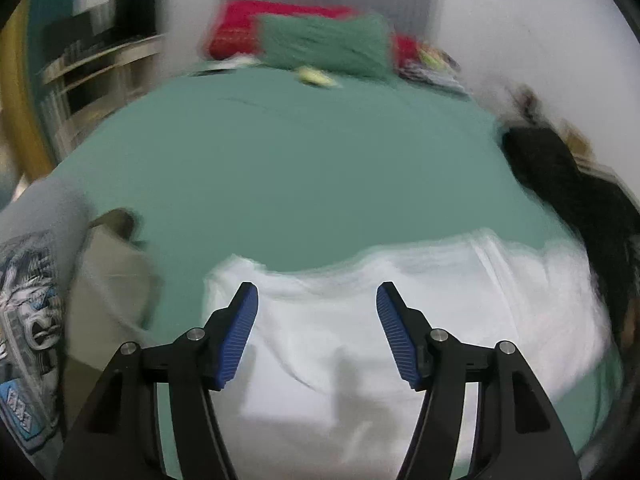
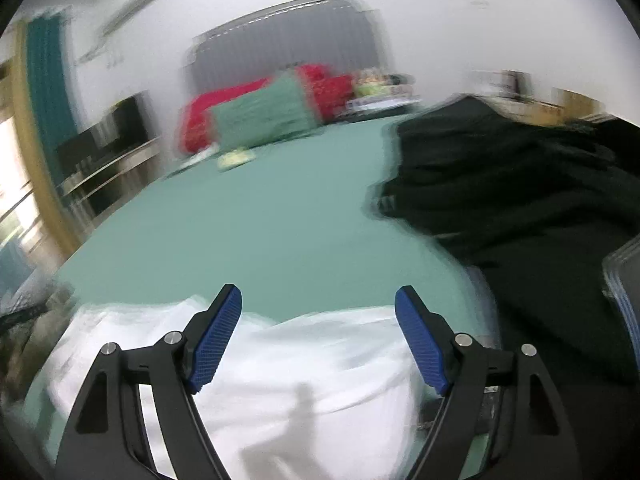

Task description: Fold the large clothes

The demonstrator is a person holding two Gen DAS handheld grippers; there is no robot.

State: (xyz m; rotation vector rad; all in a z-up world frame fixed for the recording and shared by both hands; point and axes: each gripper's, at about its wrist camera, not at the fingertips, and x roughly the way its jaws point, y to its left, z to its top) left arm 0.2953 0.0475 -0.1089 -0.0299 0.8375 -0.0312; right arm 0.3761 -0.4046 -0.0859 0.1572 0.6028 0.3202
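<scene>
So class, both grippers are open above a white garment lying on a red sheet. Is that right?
Not quite: the sheet is green, not red; only the pillows at the headboard are red. Both wrist views show it. The left gripper and right gripper are open above the white garment.

A white garment (image 1: 400,320) lay spread on the green-sheeted bed (image 1: 300,168), directly beneath and just ahead of both pairs of jaws. It looked soft and rumpled, with shallow creases and one raised seam or fold line running up its far edge to the right of the left-hand jaws. Its far edge curved unevenly across the sheet, just past the jaw tips. From the right-hand jaws the same white cloth (image 2: 312,360) bunched into two low humps, one to either side. Blur hid finer detail.
</scene>
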